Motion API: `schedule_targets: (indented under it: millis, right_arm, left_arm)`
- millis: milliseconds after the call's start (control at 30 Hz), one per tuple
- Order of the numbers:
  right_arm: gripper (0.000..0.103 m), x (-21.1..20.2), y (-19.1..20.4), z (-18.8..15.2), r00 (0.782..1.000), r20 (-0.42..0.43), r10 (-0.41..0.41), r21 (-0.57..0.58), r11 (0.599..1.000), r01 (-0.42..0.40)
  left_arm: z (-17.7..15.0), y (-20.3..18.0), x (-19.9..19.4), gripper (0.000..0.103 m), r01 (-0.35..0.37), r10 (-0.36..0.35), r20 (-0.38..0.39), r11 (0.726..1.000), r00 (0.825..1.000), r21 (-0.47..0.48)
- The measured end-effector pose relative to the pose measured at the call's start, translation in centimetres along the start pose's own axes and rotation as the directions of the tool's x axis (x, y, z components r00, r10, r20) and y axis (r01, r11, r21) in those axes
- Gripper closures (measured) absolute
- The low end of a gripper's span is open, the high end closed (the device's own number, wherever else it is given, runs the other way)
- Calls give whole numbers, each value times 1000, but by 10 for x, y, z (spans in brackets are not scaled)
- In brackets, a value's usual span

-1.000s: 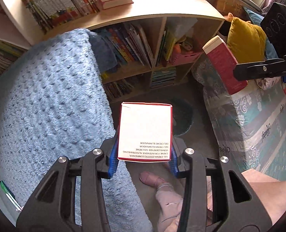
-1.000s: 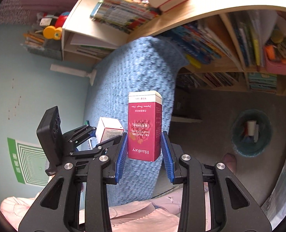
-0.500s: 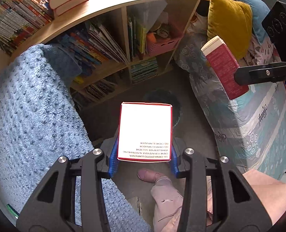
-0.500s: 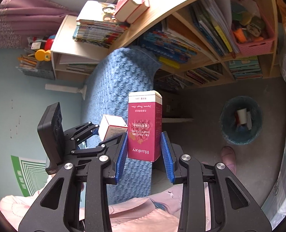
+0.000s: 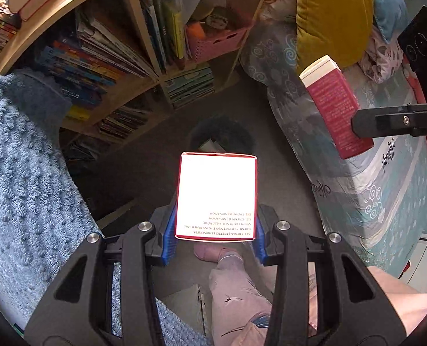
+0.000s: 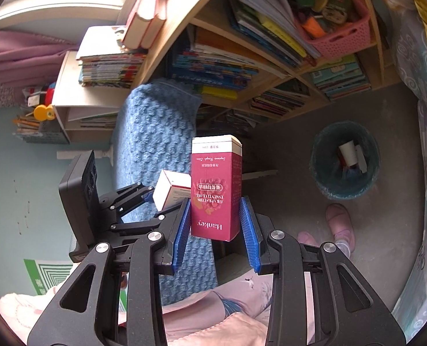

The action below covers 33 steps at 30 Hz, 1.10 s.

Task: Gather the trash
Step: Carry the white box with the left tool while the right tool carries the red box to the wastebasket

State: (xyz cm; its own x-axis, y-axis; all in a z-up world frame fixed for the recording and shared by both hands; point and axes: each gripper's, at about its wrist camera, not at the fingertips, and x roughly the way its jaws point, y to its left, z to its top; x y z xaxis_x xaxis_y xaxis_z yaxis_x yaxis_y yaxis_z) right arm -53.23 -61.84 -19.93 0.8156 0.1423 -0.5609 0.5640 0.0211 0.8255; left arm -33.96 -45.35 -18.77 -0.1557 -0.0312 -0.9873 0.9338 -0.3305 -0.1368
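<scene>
My left gripper [image 5: 215,230] is shut on a white red-edged carton [image 5: 216,193], held above the floor. A dark round trash bin [image 5: 222,135] sits on the floor just beyond it, partly hidden by the carton. My right gripper [image 6: 215,227] is shut on a tall red Hankey box [image 6: 216,187]. In the right wrist view the teal bin [image 6: 344,161] lies to the right with several bits of trash inside. The red box also shows at the right of the left wrist view [image 5: 334,106]. The left gripper with its white carton [image 6: 171,187] shows left of the red box.
A curved wooden bookshelf [image 5: 144,66] full of books stands behind the bin, with a pink basket [image 6: 337,34]. A blue fuzzy blanket [image 5: 20,173] is on the left. A bed with patterned cover [image 5: 372,190] and yellow cushion [image 5: 329,14] is on the right. Slippered feet [image 6: 340,225] rest on the floor.
Both grippers have swung to the right, toward the bin and bed, each still holding its box. The bin now sits nearer the centre of both views.
</scene>
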Motion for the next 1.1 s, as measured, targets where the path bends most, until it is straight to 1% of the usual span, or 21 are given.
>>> schedule_targets:
  millis: [267, 333, 567, 800, 967, 1100]
  right_arm:
    - [68, 1, -36, 3, 1000, 2, 4, 54, 999, -4]
    - [68, 2, -46, 3, 1000, 2, 3, 68, 998, -3]
    - [68, 12, -84, 3, 1000, -2, -4, 129, 992, 4]
    - [68, 39, -126, 8, 1000, -23, 1, 195, 981, 4]
    - [68, 63, -155, 13, 999, -38, 5, 239, 971, 4]
    - [68, 86, -180, 15, 999, -48, 12, 276, 961, 2]
  left_arm:
    - [18, -11, 28, 64, -9, 10, -51, 999, 999, 32]
    - [21, -15, 35, 64, -21, 24, -61, 999, 998, 40]
    - [30, -27, 68, 64, 5, 1, -114, 999, 993, 54]
    - [36, -29, 109, 64, 32, -23, -165, 998, 986, 53]
    - [41, -23, 143, 64, 55, -48, -201, 998, 979, 30]
    - [44, -14, 178, 64, 64, -64, -244, 998, 968, -7]
